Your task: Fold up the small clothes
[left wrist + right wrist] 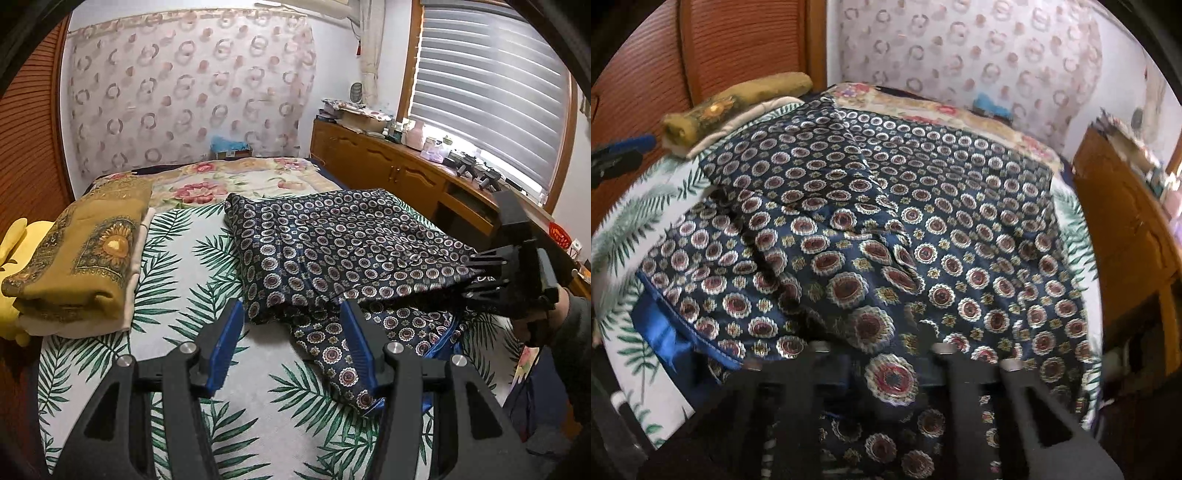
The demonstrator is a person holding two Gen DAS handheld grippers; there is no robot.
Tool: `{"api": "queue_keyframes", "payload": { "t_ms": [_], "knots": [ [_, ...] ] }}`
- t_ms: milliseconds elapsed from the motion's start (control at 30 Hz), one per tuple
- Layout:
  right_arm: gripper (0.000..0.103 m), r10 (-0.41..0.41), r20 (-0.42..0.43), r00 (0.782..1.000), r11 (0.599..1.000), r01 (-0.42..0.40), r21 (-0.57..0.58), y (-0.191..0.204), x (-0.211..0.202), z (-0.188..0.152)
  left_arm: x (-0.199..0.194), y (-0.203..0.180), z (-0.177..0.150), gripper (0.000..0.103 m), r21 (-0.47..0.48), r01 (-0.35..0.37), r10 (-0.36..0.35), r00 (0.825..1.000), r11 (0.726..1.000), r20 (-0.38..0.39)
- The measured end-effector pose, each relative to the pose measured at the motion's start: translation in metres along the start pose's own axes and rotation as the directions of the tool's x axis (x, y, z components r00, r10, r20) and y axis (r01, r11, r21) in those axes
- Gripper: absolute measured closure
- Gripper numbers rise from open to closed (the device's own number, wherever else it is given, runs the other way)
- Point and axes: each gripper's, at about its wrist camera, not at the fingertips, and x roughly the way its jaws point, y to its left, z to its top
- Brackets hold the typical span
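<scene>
Navy medallion-print garment (332,254) lies mid-bed, half folded, near flap loose. Right gripper (480,275) clenches its right edge; left gripper (291,347) hangs released. Ochre folded pile (85,254) done, far left.

A bed (236,369) with a palm-leaf sheet fills the room, a floral quilt (236,181) at its far end. Behind hangs a pale curtain (192,88) printed with rings. A slatted wooden door (26,147) stands left; low wooden cabinets (384,162) run under a bright window blind (491,92).
</scene>
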Motion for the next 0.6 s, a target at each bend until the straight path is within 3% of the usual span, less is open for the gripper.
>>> {"api": "queue_keyframes", "payload": {
  "t_ms": [300,600],
  "knots": [
    [0.099,-0.020,0.161,0.987,0.998,0.010,0.060,-0.020,-0.058,-0.004,-0.001,-0.001,-0.001,0.049,-0.009,0.006,-0.006,1.000,1.000,0.017],
    [0.098,-0.100,0.092,0.991,0.982,0.083,0.171,-0.062,-0.060,-0.037,0.002,-0.007,-0.002,0.049,0.000,0.013,-0.013,1.000,1.000,0.018]
  ]
}}
